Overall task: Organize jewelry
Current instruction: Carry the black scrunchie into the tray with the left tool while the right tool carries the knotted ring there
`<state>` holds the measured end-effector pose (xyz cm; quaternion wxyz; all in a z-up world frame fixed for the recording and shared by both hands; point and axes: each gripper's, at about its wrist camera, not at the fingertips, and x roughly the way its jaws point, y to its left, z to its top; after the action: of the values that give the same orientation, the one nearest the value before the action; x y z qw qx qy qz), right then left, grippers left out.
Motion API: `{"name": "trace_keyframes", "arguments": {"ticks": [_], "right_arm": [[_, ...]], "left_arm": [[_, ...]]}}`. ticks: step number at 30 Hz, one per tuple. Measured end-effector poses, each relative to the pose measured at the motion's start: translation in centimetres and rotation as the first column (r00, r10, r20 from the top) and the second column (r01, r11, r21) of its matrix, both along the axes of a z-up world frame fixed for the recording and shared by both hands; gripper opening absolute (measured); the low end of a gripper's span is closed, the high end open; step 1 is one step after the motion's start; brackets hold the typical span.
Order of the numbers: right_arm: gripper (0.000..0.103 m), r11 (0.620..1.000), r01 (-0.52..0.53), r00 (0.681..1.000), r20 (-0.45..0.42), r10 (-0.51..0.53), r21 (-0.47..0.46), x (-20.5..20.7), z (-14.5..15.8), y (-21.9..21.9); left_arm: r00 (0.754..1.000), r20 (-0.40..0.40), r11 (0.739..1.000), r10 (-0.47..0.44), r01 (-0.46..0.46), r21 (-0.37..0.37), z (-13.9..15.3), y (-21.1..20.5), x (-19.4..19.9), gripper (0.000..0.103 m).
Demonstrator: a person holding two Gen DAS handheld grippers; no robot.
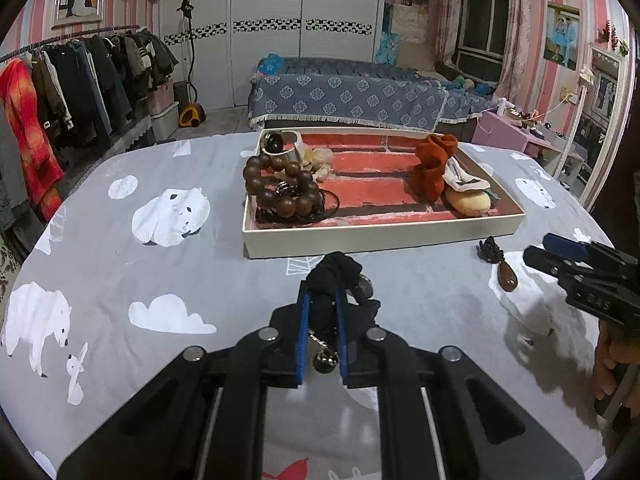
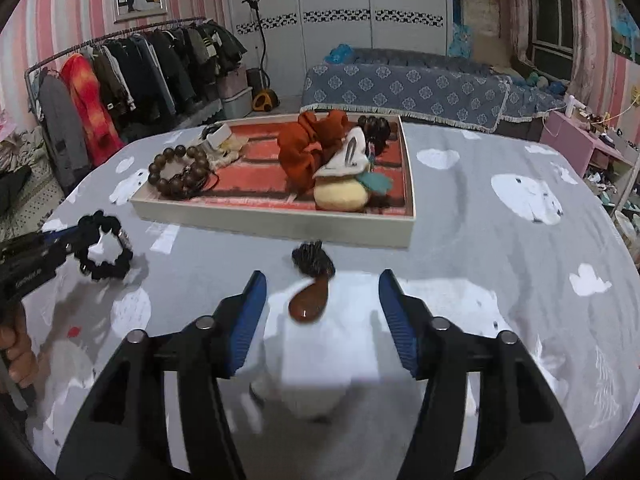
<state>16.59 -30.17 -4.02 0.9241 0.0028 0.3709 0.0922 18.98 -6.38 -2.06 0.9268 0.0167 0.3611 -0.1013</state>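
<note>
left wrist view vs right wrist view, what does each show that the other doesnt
Only the left wrist view shows a small bell hanging between the left gripper's closed fingers, and the silver cuff plainly.

Only the right wrist view shows the black scrunchie as a whole ring, and the right gripper open over the brown pendant.

Both show the tray, bead bracelet, orange scrunchie and pendant.

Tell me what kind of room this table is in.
Most likely a bedroom at home: a bed with a blue floral cover, a rack of hanging coats and jackets, and tall white sliding wardrobe doors stand behind the grey table with polar-bear print.
</note>
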Motion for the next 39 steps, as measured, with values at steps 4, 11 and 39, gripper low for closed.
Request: {"name": "trace_keyframes", "arguments": {"ticks": [4,11,39], "right_arm": [[0.046,1.000,0.007,0.999,-0.041,-0.008,-0.024,2.3,-1.3,0.8],[0.018,1.000,-0.022,0.991,-0.133,0.019,-0.021,5.1,-3.5,1.6],[0.014,1.000,-0.006,0.971,0.238,0.007,-0.004,4.7,10.9,2.0]], "left_arm": [[1.000,-0.002,1.000,0.000,0.000,-0.003,-0.1,0.1,0.6,0.012],[1.000,0.001,1.000,-0.004,0.004,-0.002,0.0,-0.1,1.3,0.012],[0.967,0.255,0.999,0.013,-0.003,-0.040,10.9,-1.9,7.2,0.012]]}}
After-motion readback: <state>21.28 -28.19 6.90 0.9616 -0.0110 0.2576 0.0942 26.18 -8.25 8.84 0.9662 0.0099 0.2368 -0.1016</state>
